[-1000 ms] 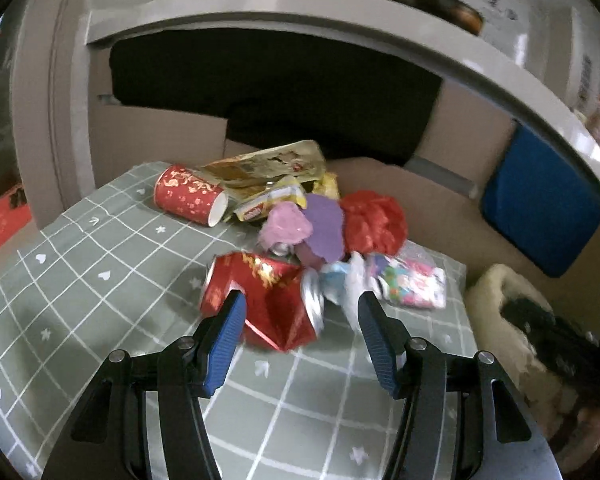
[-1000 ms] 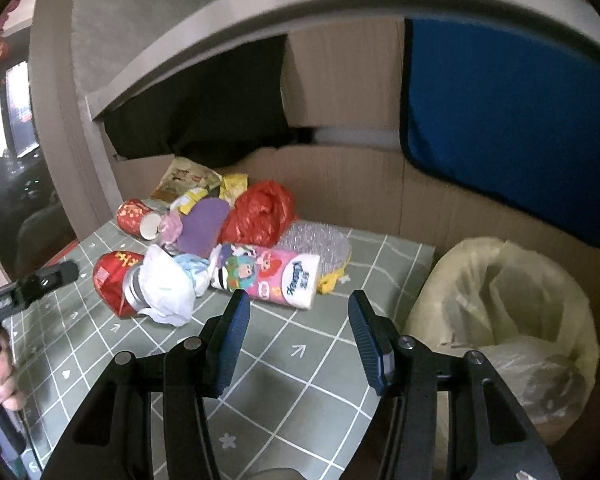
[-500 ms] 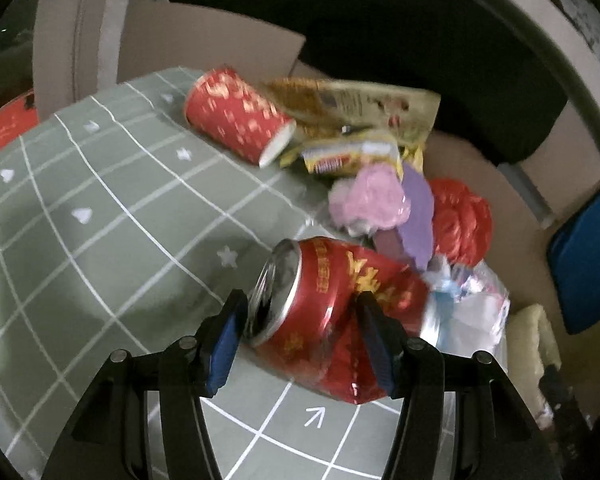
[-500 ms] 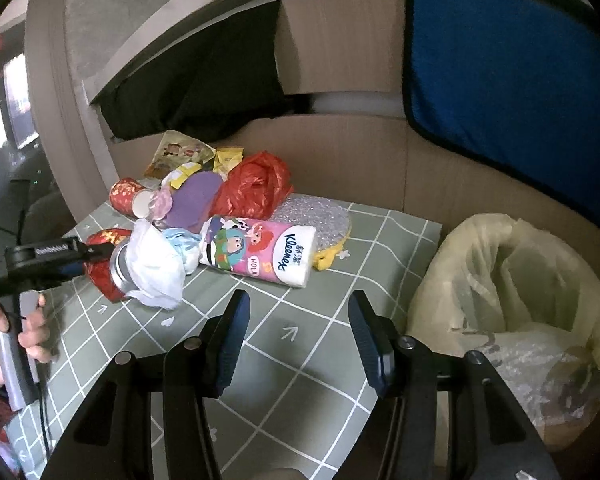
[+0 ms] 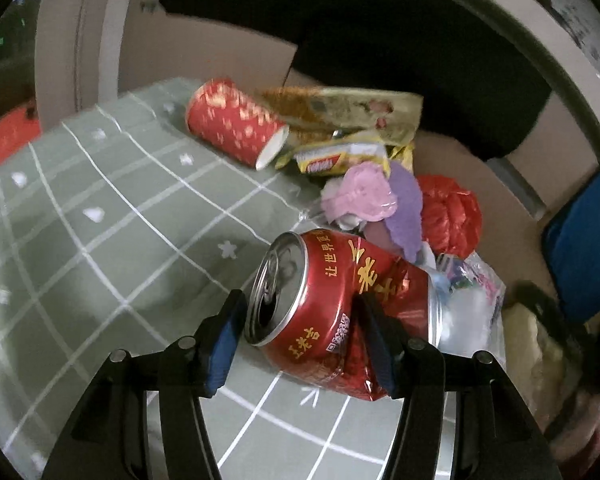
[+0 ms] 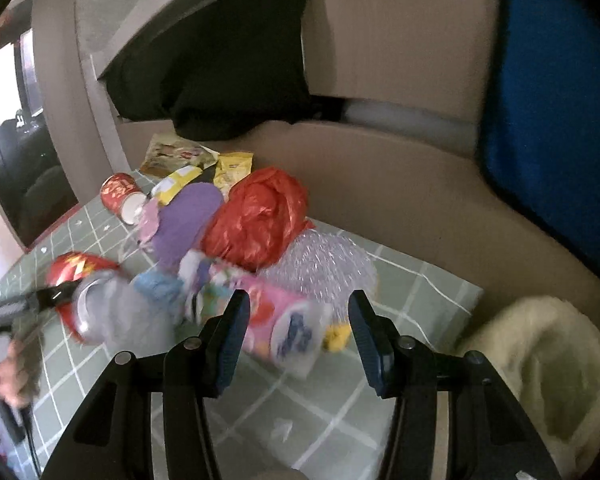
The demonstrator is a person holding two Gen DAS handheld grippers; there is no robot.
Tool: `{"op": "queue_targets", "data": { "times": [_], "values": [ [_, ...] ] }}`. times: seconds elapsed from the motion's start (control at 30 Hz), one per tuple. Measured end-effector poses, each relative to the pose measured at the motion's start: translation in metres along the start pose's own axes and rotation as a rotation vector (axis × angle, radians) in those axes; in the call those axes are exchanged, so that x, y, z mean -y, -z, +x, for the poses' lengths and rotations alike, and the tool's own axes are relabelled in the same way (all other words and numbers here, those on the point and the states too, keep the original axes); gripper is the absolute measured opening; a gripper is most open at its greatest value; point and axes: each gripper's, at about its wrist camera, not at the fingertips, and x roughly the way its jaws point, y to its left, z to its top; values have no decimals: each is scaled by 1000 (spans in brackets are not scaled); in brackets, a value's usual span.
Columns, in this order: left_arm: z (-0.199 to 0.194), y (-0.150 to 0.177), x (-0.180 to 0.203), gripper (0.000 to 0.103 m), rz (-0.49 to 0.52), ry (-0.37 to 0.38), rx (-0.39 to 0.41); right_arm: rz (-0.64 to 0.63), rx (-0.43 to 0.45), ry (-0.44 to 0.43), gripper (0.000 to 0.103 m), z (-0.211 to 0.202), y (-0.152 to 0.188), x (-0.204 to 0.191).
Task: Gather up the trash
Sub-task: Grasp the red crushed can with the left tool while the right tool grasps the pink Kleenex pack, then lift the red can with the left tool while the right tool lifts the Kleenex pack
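The red can (image 5: 340, 304) lay on its side, crosswise between the left claw's (image 5: 300, 336) released jaws; the right claw (image 6: 300, 336), also released, hung near the tissue pack (image 6: 276, 320).

Glossy dented metal can (image 5: 340, 300)

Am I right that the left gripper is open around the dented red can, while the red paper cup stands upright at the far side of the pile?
Not quite. The left gripper is open around the dented red can, but the red paper cup lies on its side, its white open end facing the pile. The left wrist view shows this.
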Motion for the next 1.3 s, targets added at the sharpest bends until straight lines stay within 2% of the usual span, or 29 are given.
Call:
{"op": "queue_targets", "data": {
  "times": [0.07, 0.13, 0.17, 0.33, 0.47, 0.57, 0.7, 0.8, 0.9, 1.03, 1.13, 1.3],
  "values": [
    [-14, 4, 5, 57, 30, -30, 30, 31, -29, -20, 46, 20, -11, 12],
    [-26, 7, 6, 57, 46, -42, 51, 64, -67, -31, 27, 37, -15, 21],
    [-32, 9, 8, 57, 59, -48, 63, 83, -100, -28, 24, 45, -15, 25],
    [-49, 13, 8, 58, 78, -34, 71, 149, -166, -55, 23, 43, 7, 30],
    [-53, 16, 8, 57, 74, -9, 64, 116, -242, -143, 23, 18, 38, 12],
    [-57, 18, 4, 57, 61, -3, 65, 79, -231, -154, 23, -7, 49, 2],
    [-66, 21, -4, 57, 32, -7, 91, 54, -103, -58, 39, -44, 43, -3],
    [-71, 22, -6, 57, 22, -25, 118, 59, -45, -66, 47, -54, 33, -12],
    [-75, 25, -3, 57, 44, -50, 147, 33, -47, -70, 47, -42, 19, -30],
    [-76, 28, -6, 57, 48, -51, 136, -19, -75, -39, 47, -11, 9, -55],
    [-76, 28, -10, 57, 39, -47, 134, -48, -111, 21, 47, 12, 8, -59],
    [-74, 30, -9, 57, 46, -49, 136, -28, -160, 11, 54, 35, 8, -56]
  ]
}}
